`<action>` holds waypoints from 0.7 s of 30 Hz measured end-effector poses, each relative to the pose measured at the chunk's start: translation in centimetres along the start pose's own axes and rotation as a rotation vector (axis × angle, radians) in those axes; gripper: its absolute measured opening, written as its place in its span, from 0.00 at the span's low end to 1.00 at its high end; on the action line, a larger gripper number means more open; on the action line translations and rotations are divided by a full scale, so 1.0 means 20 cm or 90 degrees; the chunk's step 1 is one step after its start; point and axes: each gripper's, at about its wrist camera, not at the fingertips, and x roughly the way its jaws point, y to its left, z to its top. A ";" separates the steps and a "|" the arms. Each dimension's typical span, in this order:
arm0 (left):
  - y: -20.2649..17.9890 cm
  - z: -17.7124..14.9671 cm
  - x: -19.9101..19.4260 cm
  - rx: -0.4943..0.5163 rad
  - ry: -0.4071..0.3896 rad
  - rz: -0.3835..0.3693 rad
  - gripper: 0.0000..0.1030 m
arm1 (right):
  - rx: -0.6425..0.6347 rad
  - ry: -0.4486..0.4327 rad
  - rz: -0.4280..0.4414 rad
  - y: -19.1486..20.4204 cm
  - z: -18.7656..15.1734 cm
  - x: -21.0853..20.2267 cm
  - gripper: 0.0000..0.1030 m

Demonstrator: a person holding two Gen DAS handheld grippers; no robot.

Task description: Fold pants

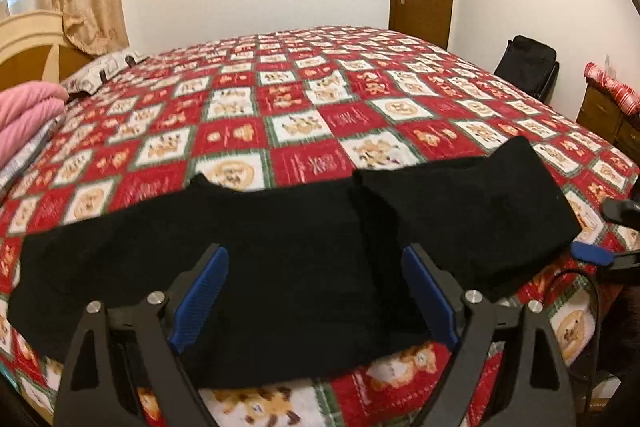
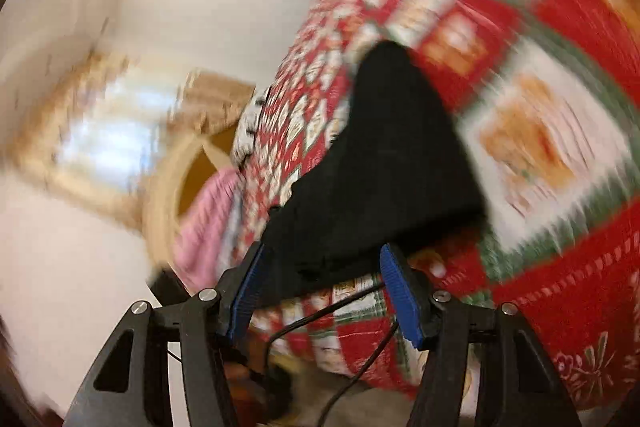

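Black pants (image 1: 280, 259) are laid across the bed (image 1: 304, 115), partly folded. Left gripper (image 1: 316, 291) fingers are spread wide, right gripper (image 2: 320, 291) fingers half apart, both empty. A careless regrasp could drag the fold undone.

both grippers gape — left gripper (image 1: 316, 291) wide, right gripper (image 2: 322, 285) rolled sideways.

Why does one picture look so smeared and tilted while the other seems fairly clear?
Right wrist view: heavy motion blur, the bedspread streaked and tilted, only the black pants readable. Left wrist view: mostly sharp, the pants clear, the bed's edges bowed by the fisheye lens.
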 end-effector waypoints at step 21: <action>0.19 -0.04 -0.01 -0.088 0.015 0.026 0.89 | 0.079 -0.053 -0.011 -0.06 0.07 0.13 0.55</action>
